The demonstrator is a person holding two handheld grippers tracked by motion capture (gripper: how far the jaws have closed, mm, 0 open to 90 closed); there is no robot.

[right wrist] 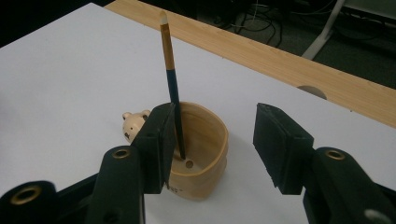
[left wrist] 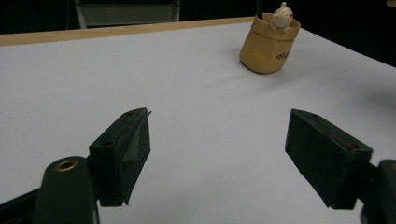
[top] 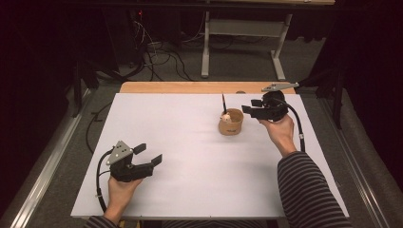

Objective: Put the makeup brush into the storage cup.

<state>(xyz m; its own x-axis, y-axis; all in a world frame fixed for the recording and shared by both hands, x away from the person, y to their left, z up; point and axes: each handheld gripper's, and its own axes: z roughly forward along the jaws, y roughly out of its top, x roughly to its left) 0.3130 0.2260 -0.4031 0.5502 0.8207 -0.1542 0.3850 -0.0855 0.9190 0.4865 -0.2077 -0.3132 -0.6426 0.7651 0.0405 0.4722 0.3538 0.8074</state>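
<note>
High view had the right gripper [top: 248, 110] hovering just beside the tan pen cup [top: 231, 122] on the white table [top: 190, 142] — jaws spread, pinching nothing. Right gripper view caught the pencil [right wrist: 171, 79] standing nearly upright inside that cup, close by one jaw, with a little bear figure [right wrist: 133, 125] on the cup's rim. Left gripper [top: 148, 155] sat well apart near the front edge — spread too, empty.
</note>
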